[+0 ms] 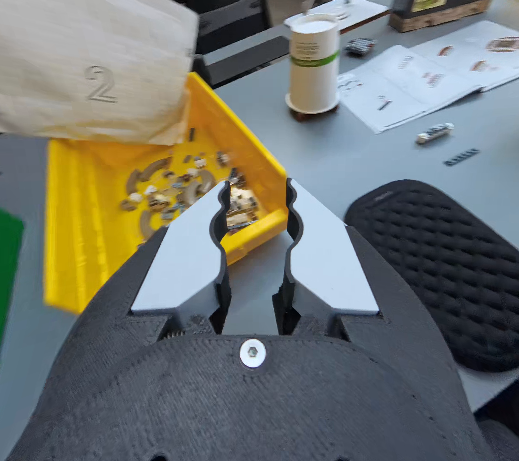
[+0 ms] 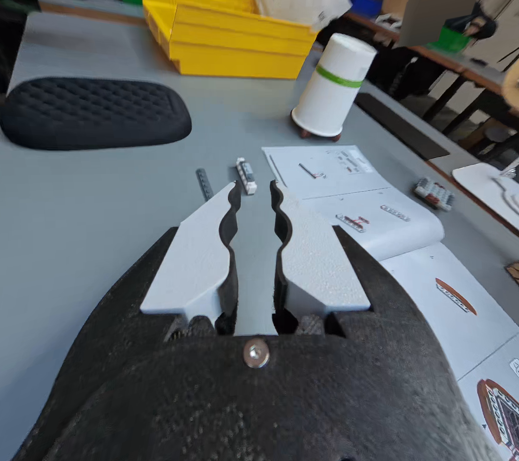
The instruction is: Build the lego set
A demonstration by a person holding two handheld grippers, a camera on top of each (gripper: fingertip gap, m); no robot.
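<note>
Grey tabletop [image 2: 84,209] fills both of my feeds, with other desks and chairs blurred behind it. My left gripper [image 1: 255,186] hangs over the near corner of a yellow bin [image 1: 244,121], its jaws apart and nothing between them. Loose lego pieces [image 1: 179,189] in tan, brown, grey and white lie scattered on the bin floor, just past the left fingertip. A pale paper bag [image 1: 84,54] bearing a printed numeral tilts over the bin's far side. A black padded rest [image 1: 438,265] lies to the right of the bin, and an upturned white paper cup [image 1: 313,65] with a green band stands beyond it on small brown pieces.

My right gripper [image 2: 254,185] is also parted and empty, low above the bare table. Just ahead of its tips lies a small white and grey lego assembly [image 2: 246,175], with a thin dark studded strip [image 2: 204,183] beside it on the left. An open instruction booklet [image 2: 373,220] spreads along the right side, and another small grey studded block [image 2: 434,194] sits past it.
</note>
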